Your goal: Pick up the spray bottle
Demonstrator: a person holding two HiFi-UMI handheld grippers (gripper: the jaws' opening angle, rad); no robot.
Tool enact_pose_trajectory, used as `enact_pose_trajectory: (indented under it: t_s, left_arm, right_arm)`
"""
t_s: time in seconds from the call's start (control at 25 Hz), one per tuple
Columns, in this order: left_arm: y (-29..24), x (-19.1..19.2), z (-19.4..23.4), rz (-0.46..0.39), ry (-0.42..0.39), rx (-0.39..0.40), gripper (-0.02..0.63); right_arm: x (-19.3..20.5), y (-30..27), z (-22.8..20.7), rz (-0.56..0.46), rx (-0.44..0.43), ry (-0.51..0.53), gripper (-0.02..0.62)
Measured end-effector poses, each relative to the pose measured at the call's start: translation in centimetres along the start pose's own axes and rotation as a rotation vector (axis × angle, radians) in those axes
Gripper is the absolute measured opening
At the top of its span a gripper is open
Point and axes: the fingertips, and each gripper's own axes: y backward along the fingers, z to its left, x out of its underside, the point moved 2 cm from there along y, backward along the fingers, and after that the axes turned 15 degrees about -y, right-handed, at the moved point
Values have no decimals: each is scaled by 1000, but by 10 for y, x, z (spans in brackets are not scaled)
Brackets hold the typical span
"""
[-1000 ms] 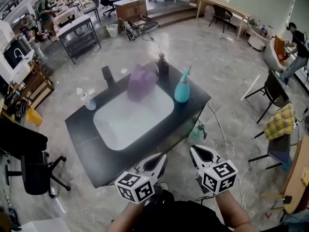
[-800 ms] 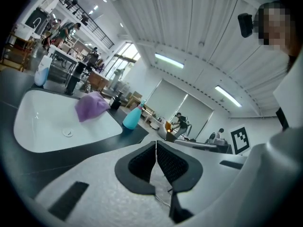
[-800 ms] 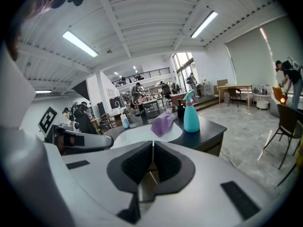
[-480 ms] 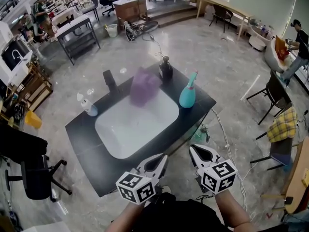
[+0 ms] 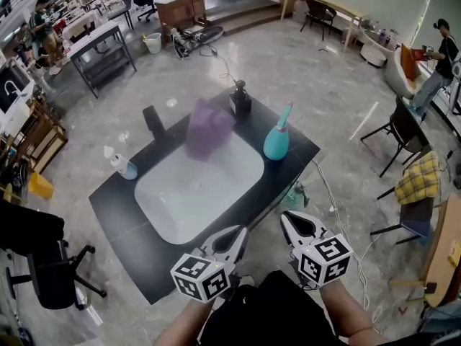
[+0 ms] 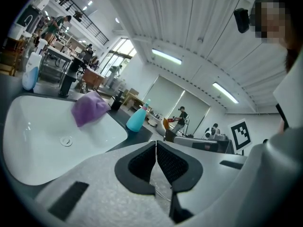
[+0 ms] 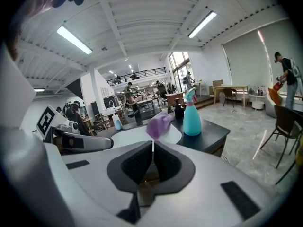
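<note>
The teal spray bottle (image 5: 276,137) with a pink neck stands upright on the black counter (image 5: 302,150) at the right end, beside the white sink (image 5: 198,189). It also shows in the left gripper view (image 6: 138,117) and in the right gripper view (image 7: 191,113). My left gripper (image 5: 233,237) and right gripper (image 5: 293,224) hover side by side off the counter's near edge, well short of the bottle. Both are shut with nothing between the pads (image 6: 156,162) (image 7: 152,161).
A purple cloth (image 5: 207,127) lies at the sink's far rim. A dark pump bottle (image 5: 240,98), a black faucet (image 5: 153,122) and a small clear bottle (image 5: 119,163) stand on the counter. Chairs (image 5: 407,193) stand at the right, an office chair (image 5: 43,265) at the left.
Both grippers have edged toward the counter's near edge. The counter and bottle have shifted slightly in the head view as the head moved.
</note>
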Motion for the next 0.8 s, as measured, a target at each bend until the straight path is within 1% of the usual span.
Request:
enact_pose_trajectory:
  t_s: [0.28, 0.48, 0.68, 0.8]
  left_arm:
    - [-16, -6, 9, -9, -7, -20, 8]
    - [-33, -19, 19, -19, -19, -73, 8]
    - [-62, -32, 19, -21, -43, -86, 8]
    - [-80, -37, 20, -21, -44, -92, 8]
  right_arm:
    - [-11, -12, -16, 1, 14, 8, 8]
    - [-30, -30, -29, 9, -8, 47, 8]
    - [-54, -39, -49, -9, -37, 61, 9]
    - [-65, -45, -63, -9, -42, 62, 9]
